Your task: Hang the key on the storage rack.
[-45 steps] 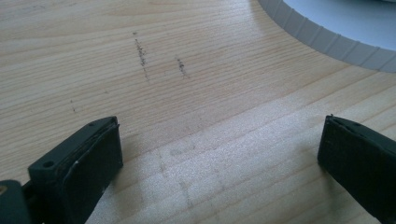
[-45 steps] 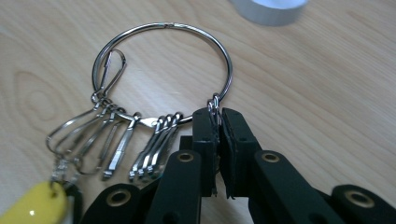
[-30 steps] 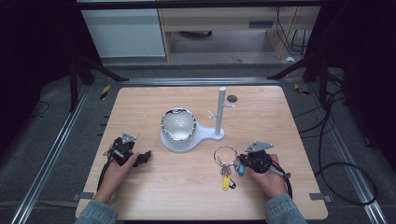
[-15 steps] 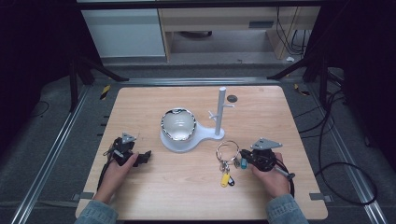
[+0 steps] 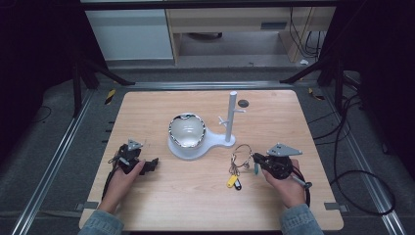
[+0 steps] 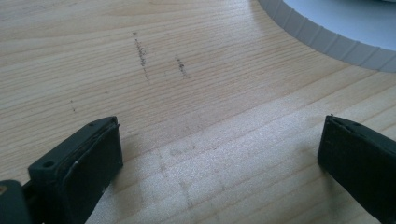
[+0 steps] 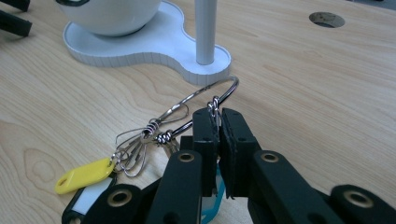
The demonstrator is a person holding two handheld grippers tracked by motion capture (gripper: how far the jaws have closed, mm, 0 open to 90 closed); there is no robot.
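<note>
A wire key ring (image 5: 241, 154) (image 7: 196, 100) lies on the wooden table, right of centre. It carries a yellow tag (image 5: 231, 180) (image 7: 84, 175), a black tag (image 7: 88, 203) and a teal tag (image 7: 212, 210). My right gripper (image 5: 256, 158) (image 7: 216, 116) is shut on the ring's wire at its twisted joint. A white stand (image 5: 208, 142) (image 7: 154, 44) with a peg post (image 5: 231, 115) (image 7: 204, 32) holds a bowl (image 5: 186, 129) just beyond. My left gripper (image 5: 152, 164) (image 6: 219, 149) rests low over the bare wood at the left, open, with nothing between its fingers (image 6: 93, 158).
The stand's ribbed white edge (image 6: 336, 35) lies just ahead of my left gripper. A round hole (image 5: 243, 103) (image 7: 327, 19) sits in the table's far side. Dark floor, metal rails and cables surround the table.
My right gripper has shifted slightly to the right with the key ring held, and the tags have slid a little with it. My left gripper has stayed put.
</note>
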